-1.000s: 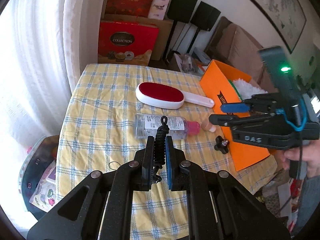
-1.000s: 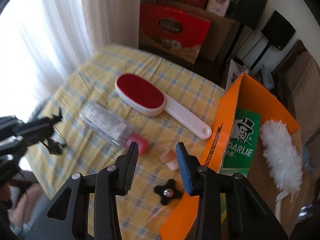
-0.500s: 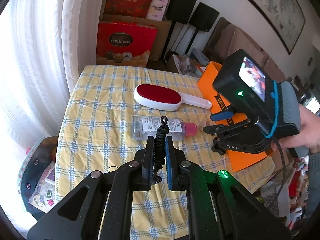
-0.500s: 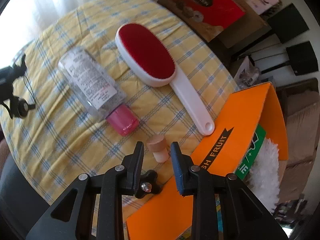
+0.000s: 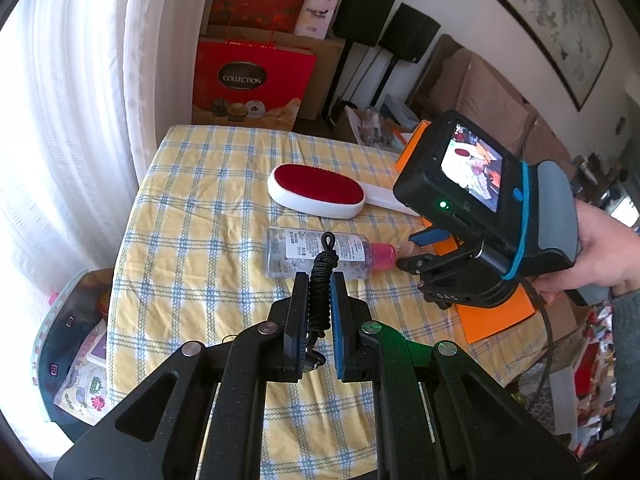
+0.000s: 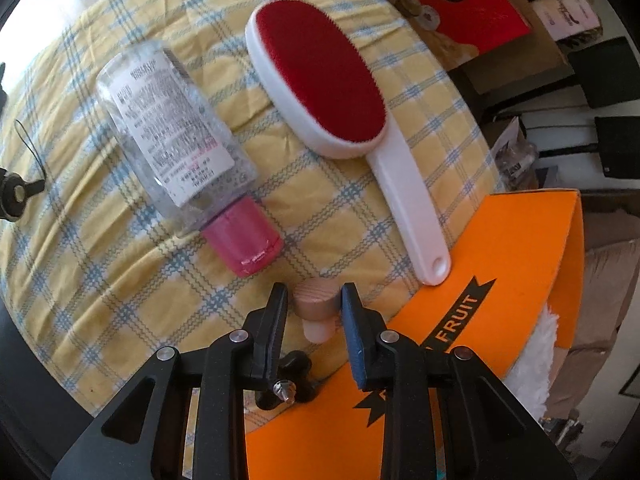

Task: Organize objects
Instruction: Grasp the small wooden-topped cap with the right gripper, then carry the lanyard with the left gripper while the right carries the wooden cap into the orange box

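Observation:
A small stopper [image 6: 317,305] with a wooden cap lies on the yellow checked tablecloth [image 6: 100,272] beside the orange box [image 6: 512,264]. My right gripper [image 6: 314,300] points down over it, jaws narrow but open, one finger on each side of the cap with a slim gap. In the left wrist view the right gripper [image 5: 408,261] hangs at the bottle's pink cap. My left gripper [image 5: 320,280] hovers above the cloth, shut on a black braided cord [image 5: 326,258] whose loop sticks up past the pads.
A clear bottle [image 6: 176,136] with a pink cap and a red-faced white lint brush [image 6: 320,76] lie on the cloth. A black star knob [image 6: 298,364] sits under my right fingers. The orange box holds a white duster [image 6: 536,360]. Red gift boxes [image 5: 252,76] stand behind the table.
My right gripper tilted down, rolled and sank onto the stopper while its jaws narrowed; the stopper now sits between them. The left gripper kept still with the cord.

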### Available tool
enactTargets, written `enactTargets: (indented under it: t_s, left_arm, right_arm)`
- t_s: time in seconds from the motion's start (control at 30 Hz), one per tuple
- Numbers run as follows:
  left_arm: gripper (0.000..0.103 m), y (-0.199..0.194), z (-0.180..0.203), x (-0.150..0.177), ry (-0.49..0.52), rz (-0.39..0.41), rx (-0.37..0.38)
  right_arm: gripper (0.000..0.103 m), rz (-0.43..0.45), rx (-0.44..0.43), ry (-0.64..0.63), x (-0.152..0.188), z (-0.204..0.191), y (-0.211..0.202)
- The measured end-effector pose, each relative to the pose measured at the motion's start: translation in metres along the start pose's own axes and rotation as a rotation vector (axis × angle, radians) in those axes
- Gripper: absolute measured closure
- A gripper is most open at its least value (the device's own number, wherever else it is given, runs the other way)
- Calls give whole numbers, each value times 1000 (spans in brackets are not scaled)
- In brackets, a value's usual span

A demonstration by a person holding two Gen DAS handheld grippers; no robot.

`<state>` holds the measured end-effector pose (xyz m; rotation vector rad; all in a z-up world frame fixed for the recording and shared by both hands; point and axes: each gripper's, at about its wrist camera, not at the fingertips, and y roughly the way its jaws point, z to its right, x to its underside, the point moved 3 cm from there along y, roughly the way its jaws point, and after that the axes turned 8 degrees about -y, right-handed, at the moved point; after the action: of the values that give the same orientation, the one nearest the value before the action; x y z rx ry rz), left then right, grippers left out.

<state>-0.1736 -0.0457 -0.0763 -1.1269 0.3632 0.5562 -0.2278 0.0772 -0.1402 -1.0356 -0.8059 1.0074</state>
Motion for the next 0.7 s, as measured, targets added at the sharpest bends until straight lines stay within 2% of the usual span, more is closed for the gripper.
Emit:
enactTargets:
  t_s: [0.23,0.6,0.7]
  left_arm:
    - [93,-3,5,-3,6,9,2]
    - [93,-19,39,-17,44,41,47]
    - [93,-23,56,-21,64,48,62]
  right_arm:
    - [79,61,-19,44,6,0,-9]
    - [79,313,-78,232,38,20,-76]
    - [79,369,-82,267,46,15,-98]
